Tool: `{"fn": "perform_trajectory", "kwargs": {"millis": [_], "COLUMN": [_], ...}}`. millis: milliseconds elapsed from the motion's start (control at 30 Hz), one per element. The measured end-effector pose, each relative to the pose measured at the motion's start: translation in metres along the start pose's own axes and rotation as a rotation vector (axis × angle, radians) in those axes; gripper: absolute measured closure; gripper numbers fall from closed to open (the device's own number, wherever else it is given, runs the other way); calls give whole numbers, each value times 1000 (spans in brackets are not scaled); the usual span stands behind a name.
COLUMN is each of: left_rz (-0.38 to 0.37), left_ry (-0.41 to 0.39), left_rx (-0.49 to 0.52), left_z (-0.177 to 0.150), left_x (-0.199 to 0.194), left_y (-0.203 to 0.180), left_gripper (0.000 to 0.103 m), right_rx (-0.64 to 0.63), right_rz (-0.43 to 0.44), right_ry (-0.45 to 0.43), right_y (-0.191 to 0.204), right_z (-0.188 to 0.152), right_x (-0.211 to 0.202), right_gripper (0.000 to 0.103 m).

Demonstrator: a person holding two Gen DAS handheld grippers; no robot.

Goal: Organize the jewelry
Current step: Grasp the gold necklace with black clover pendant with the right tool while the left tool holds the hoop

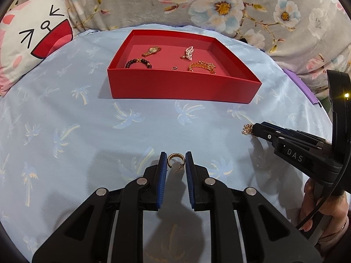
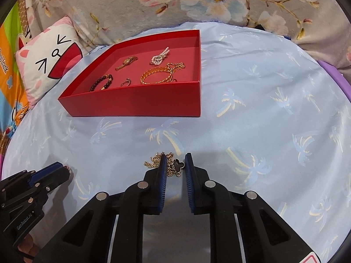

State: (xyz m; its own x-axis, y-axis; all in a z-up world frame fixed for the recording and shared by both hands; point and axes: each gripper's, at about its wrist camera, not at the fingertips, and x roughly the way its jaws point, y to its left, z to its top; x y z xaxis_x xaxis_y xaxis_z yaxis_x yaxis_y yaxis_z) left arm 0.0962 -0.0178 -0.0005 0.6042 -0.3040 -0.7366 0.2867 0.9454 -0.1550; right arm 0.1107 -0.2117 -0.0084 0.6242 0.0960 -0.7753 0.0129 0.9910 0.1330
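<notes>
A red box sits on the blue palm-print cloth and holds a gold watch, a pearl clip, a dark bead bracelet, a gold chain bracelet and a small ring. My left gripper is open, its fingers either side of a gold hoop earring on the cloth. My right gripper is open around a gold chain necklace with a black pendant. The box also shows in the right wrist view.
A cat-face cushion lies at the far left. A floral blanket runs along the back. A purple edge shows at the right of the cloth. The right gripper body is to the right of my left gripper.
</notes>
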Motion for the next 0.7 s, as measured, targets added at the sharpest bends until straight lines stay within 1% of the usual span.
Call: {"fn": "perform_trajectory", "kwargs": {"millis": [233, 700], "left_rz": [-2, -37], "left_ry": [-7, -55], "left_rx": [-3, -7], "left_z": [1, 14], "left_x": [-5, -39], "left_y": [-1, -5], "left_gripper": [87, 87], "right_rx": [24, 29], "right_rz": [18, 28], "right_ry": [-22, -133], "right_y": [-1, 4], "right_z": [-2, 13], "right_x": [-19, -85], "right_gripper": [88, 88]}}
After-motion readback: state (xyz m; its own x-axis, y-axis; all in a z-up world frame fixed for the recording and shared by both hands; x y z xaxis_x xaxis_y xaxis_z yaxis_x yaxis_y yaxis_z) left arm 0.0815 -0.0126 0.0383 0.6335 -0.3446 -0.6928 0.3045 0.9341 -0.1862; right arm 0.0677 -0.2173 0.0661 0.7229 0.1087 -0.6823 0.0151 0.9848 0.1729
